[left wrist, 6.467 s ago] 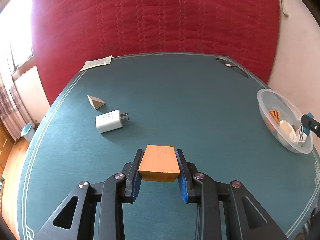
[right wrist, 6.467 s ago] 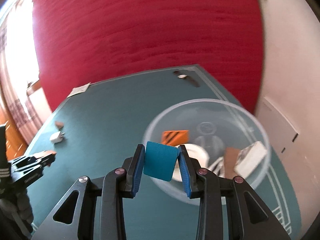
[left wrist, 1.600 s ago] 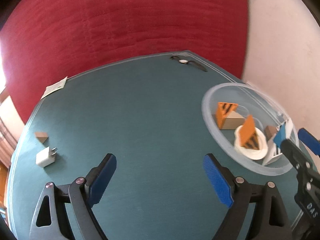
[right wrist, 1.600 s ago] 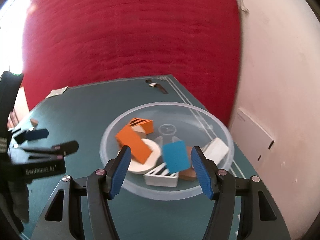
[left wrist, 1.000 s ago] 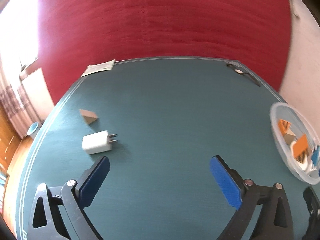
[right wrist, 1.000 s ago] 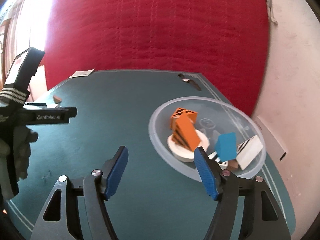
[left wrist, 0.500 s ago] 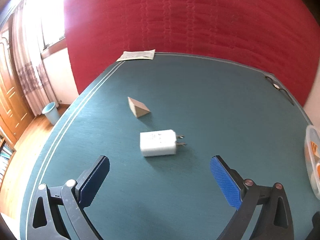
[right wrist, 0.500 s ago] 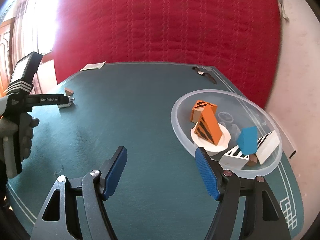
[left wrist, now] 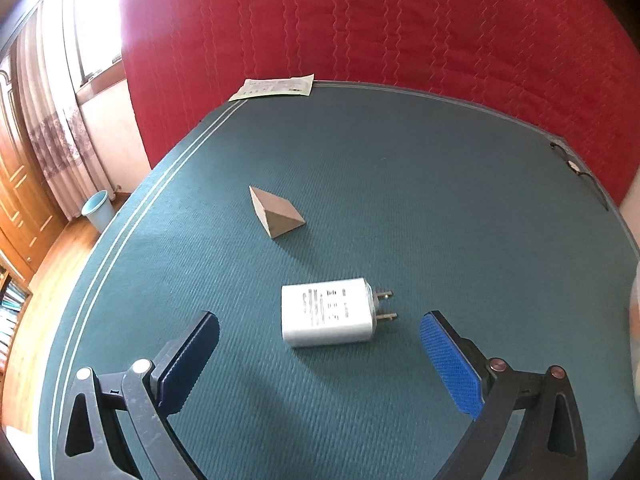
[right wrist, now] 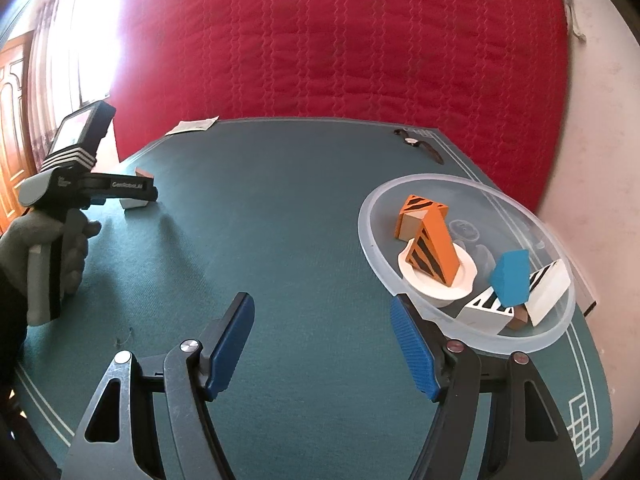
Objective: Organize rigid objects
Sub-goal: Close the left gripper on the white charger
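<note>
Green tabletop (left wrist: 440, 184) — charger (left wrist: 326, 316) before my left gripper (left wrist: 320, 344).
Both grippers wide, empty — right gripper (right wrist: 322, 332) beside the bowl (right wrist: 472, 330).

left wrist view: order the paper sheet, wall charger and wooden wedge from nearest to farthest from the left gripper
1. White wall charger, on the table just ahead of the open left gripper.
2. Wooden wedge, mid-table.
3. Paper sheet, at the far edge.
</note>
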A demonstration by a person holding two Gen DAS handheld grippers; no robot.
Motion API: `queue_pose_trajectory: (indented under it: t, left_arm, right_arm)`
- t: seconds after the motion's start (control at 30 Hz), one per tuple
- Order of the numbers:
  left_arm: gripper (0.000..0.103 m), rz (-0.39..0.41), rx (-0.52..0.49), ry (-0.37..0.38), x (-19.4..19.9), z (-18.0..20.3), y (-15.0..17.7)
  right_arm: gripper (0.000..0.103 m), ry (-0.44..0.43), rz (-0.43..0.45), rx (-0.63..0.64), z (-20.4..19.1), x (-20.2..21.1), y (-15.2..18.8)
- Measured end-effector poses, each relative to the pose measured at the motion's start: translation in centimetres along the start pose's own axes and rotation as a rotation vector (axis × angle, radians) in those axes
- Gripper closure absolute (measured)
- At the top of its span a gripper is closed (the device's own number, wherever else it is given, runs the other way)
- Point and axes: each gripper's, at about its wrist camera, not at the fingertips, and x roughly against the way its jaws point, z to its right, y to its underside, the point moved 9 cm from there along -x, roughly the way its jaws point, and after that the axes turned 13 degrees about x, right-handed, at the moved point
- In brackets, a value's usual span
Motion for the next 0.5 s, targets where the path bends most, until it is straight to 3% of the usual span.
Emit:
queue_pose_trajectory:
  t: [0.1, 0.17, 0.37, 0.5]
  left_arm:
    - [0.007, -0.014, 0.001, -0.004, -0.6, 0.1, -0.1]
    - [0.018, -0.031, 0.001, -0.009, -1.0, 0.0, 0.0]
    - [0.040, -0.030, -0.019, 0.031, -0.8, 0.6, 0.0]
    - [0.040, -0.032, -0.050, 0.056, -0.6, 0.9, 0.1]
  right_arm:
    - [0.031, -0.013, -0.007, 0.001, -0.3, -0.2, -0.1]
    - [0.031, -0.020, -0.010, 0.002, -0.6, -0.4, -0.2]
    - [0.031, -0.050, -0.019, -0.005, -1.7, -1.0, -0.9]
    - [0.031, -0.100, -0.037, -0.015, -2.7, -1.8, -1.9]
